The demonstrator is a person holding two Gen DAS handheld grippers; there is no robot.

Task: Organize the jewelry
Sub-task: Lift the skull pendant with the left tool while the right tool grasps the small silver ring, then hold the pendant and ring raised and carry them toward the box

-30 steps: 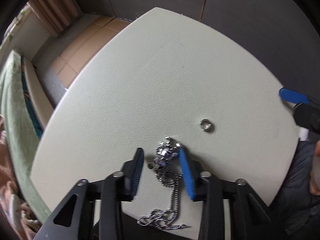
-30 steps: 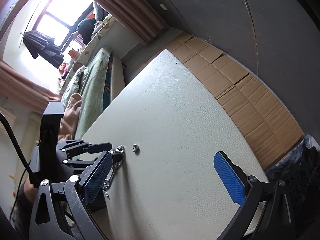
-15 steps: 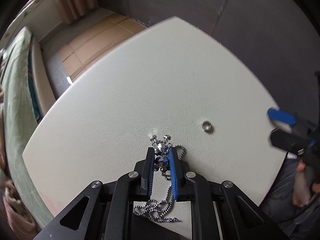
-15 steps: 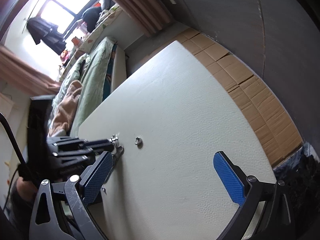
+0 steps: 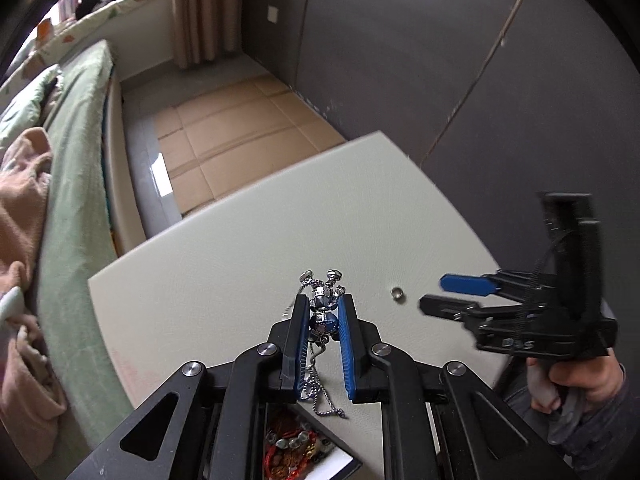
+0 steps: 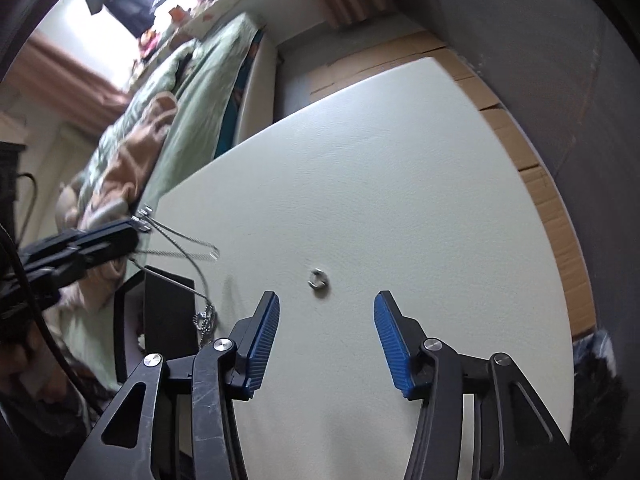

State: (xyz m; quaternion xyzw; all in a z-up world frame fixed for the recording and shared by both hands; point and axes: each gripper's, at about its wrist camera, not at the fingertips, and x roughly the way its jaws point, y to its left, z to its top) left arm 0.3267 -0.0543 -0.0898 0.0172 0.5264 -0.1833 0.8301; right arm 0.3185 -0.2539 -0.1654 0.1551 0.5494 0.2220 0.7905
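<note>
My left gripper (image 5: 324, 312) is shut on the pendant of a silver necklace (image 5: 325, 308) and holds it above the white table (image 5: 224, 264); its chain (image 5: 316, 384) hangs down, and also shows in the right wrist view (image 6: 188, 248). A small silver ring (image 5: 397, 293) lies on the table, right of the pendant. My right gripper (image 6: 326, 312) is open and empty, its fingers either side of the ring (image 6: 318, 279) and a little short of it. A black jewelry box (image 5: 304, 448) with red and mixed pieces sits under my left gripper.
The black box (image 6: 160, 312) stands at the table's left edge. A bed with green and pink bedding (image 5: 60, 152) lies beyond the table's left side. Cardboard-covered floor (image 5: 232, 136) and a dark wall (image 5: 440, 60) lie past the far edge.
My left gripper has closed on the pendant and lifted the necklace off the table. My right gripper has moved in toward the ring.
</note>
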